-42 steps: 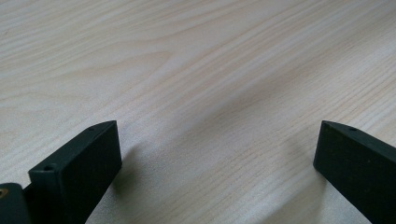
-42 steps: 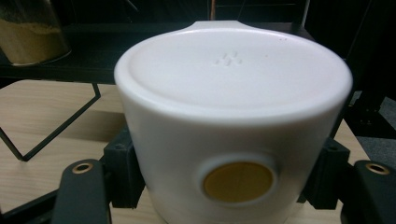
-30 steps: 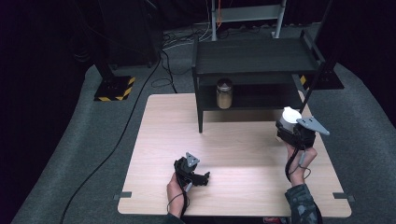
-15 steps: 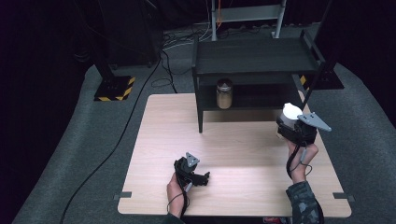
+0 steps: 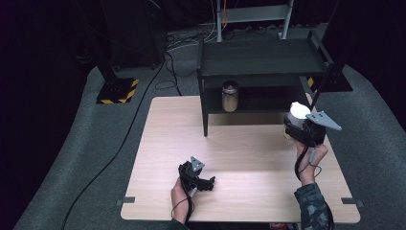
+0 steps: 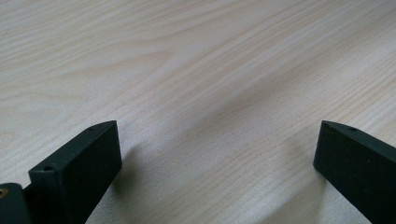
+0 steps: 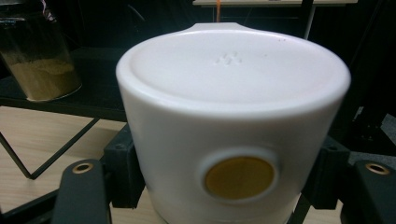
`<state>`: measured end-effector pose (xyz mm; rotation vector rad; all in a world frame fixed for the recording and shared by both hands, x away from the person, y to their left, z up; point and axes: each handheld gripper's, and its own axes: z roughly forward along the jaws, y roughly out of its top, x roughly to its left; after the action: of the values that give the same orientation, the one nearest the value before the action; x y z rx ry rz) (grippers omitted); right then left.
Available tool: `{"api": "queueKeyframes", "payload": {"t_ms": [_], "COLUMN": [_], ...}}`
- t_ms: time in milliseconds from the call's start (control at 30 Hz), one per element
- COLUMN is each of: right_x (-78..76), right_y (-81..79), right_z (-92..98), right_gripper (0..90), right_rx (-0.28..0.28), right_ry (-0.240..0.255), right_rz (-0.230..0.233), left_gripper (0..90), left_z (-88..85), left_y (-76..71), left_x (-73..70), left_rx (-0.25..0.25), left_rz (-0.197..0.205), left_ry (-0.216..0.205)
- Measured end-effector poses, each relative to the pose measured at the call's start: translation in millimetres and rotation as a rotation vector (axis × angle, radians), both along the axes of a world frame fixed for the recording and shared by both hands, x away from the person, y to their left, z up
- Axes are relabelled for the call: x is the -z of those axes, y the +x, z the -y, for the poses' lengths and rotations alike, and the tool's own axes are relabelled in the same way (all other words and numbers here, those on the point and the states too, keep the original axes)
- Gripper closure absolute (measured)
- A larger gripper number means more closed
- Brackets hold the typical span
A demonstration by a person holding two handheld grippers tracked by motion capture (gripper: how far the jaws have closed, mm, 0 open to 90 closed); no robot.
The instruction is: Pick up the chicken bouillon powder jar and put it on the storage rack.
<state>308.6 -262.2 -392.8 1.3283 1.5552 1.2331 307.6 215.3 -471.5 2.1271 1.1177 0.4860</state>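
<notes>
Keep the right gripper clenched level on the white container, at right of the high view beside the black shelf, and ease it toward the lower shelf clear of the jar. Left gripper released, jaws wide over the pale wooden table, lower centre. Grey carpet and cables beyond, dark room.

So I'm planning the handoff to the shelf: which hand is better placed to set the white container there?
The right. The right gripper is shut on the white container, beside the black shelf unit. The left gripper rests open on the table, nearer the person.
</notes>
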Motion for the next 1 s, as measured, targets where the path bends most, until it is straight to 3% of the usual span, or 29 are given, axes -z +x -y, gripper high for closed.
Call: {"api": "queueKeyframes", "payload": {"t_ms": [1000], "right_x": [-21.9], "right_y": [10.5], "right_z": [-3.9], "right_gripper": [29.4], "right_rx": [-0.022], "right_ry": [-0.022], "right_rz": [0.024], "left_gripper": [0.2], "left_z": [-0.1], "left_y": [0.0], "left_x": [0.1], "left_rx": [0.001], "left_rz": [0.000], "left_ry": [-0.001]}}
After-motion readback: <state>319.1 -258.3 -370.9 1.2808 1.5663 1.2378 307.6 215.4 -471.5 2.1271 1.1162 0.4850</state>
